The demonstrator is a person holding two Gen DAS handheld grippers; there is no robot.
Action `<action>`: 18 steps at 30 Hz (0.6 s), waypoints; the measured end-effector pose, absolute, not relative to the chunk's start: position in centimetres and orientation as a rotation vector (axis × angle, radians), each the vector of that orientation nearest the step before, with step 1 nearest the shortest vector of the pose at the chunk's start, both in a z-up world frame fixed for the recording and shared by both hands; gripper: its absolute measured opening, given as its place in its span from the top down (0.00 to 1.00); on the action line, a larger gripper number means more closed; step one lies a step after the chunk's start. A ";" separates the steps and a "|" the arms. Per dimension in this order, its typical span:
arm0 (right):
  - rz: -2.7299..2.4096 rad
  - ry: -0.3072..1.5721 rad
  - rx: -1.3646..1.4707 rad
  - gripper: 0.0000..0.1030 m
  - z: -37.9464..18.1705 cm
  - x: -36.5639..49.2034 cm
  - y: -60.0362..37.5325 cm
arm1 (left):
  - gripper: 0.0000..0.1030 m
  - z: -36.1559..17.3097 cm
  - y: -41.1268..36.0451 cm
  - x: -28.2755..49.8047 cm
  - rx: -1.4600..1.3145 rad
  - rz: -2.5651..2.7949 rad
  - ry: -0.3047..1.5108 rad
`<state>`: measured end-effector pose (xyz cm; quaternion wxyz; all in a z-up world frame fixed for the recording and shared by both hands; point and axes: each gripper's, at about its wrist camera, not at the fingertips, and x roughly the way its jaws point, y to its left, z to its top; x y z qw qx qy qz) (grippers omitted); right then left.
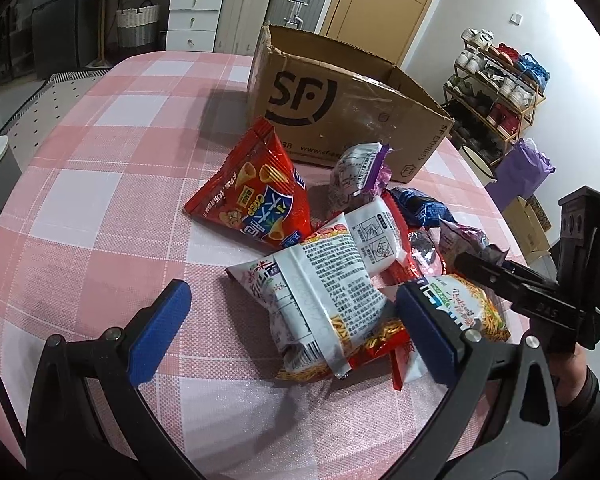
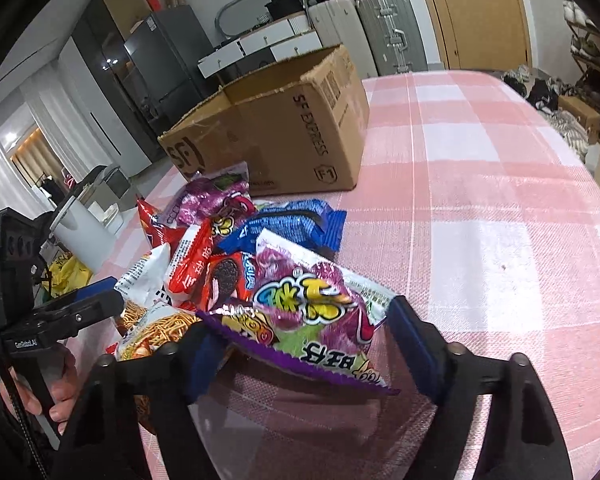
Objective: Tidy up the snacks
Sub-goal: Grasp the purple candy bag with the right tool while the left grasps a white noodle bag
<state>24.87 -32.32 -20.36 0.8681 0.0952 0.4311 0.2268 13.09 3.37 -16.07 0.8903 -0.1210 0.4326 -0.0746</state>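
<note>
My right gripper (image 2: 304, 354) has its jaws pinching the purple candy bag (image 2: 312, 312), blue pads pressed in on both side edges with its serrated bottom seam hanging toward me, while my left gripper (image 1: 292, 336) hovers with jaws spread wide and empty over the noodle-snack packet (image 1: 324, 300), nothing touching its pads. The rest of the snacks lie heaped on the pink checked table (image 2: 480, 220): in the right wrist view the blue wafer pack (image 2: 296, 224) sits at twelve o'clock from my bag, the red cookie pack (image 2: 228, 276) at ten o'clock, and the cardboard box (image 2: 284, 128) stands open-topped farther off at twelve o'clock, just beyond the pile. In the left wrist view the red chip bag (image 1: 256, 196) leans at eleven o'clock from the noodle packet, near the box front. I judge all of these light, puffed with air, slick-filmed and crackly, so they will crumple and slide rather than resist; the contents are brittle and a hard squeeze would crush them. The purple bag seems best held as it is, across the body near a seam where the film is doubled. For the noodle packet I would close on its crimped end or back fin, not its belly, since the glossy wrap could squirt out sideways.
</note>
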 end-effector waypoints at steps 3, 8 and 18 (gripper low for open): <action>0.481 0.902 0.213 0.48 -20.5 24.9 -32.6 | 0.01 -16.1 3.4 13.1 -0.253 -0.154 0.900; 0.484 0.885 0.231 0.52 -20.3 24.5 -33.2 | 0.01 -16.1 3.5 12.7 -0.258 -0.148 0.904; 0.493 0.829 0.228 0.52 -18.5 22.8 -33.8 | 0.01 -15.6 3.4 11.7 -0.261 -0.146 0.894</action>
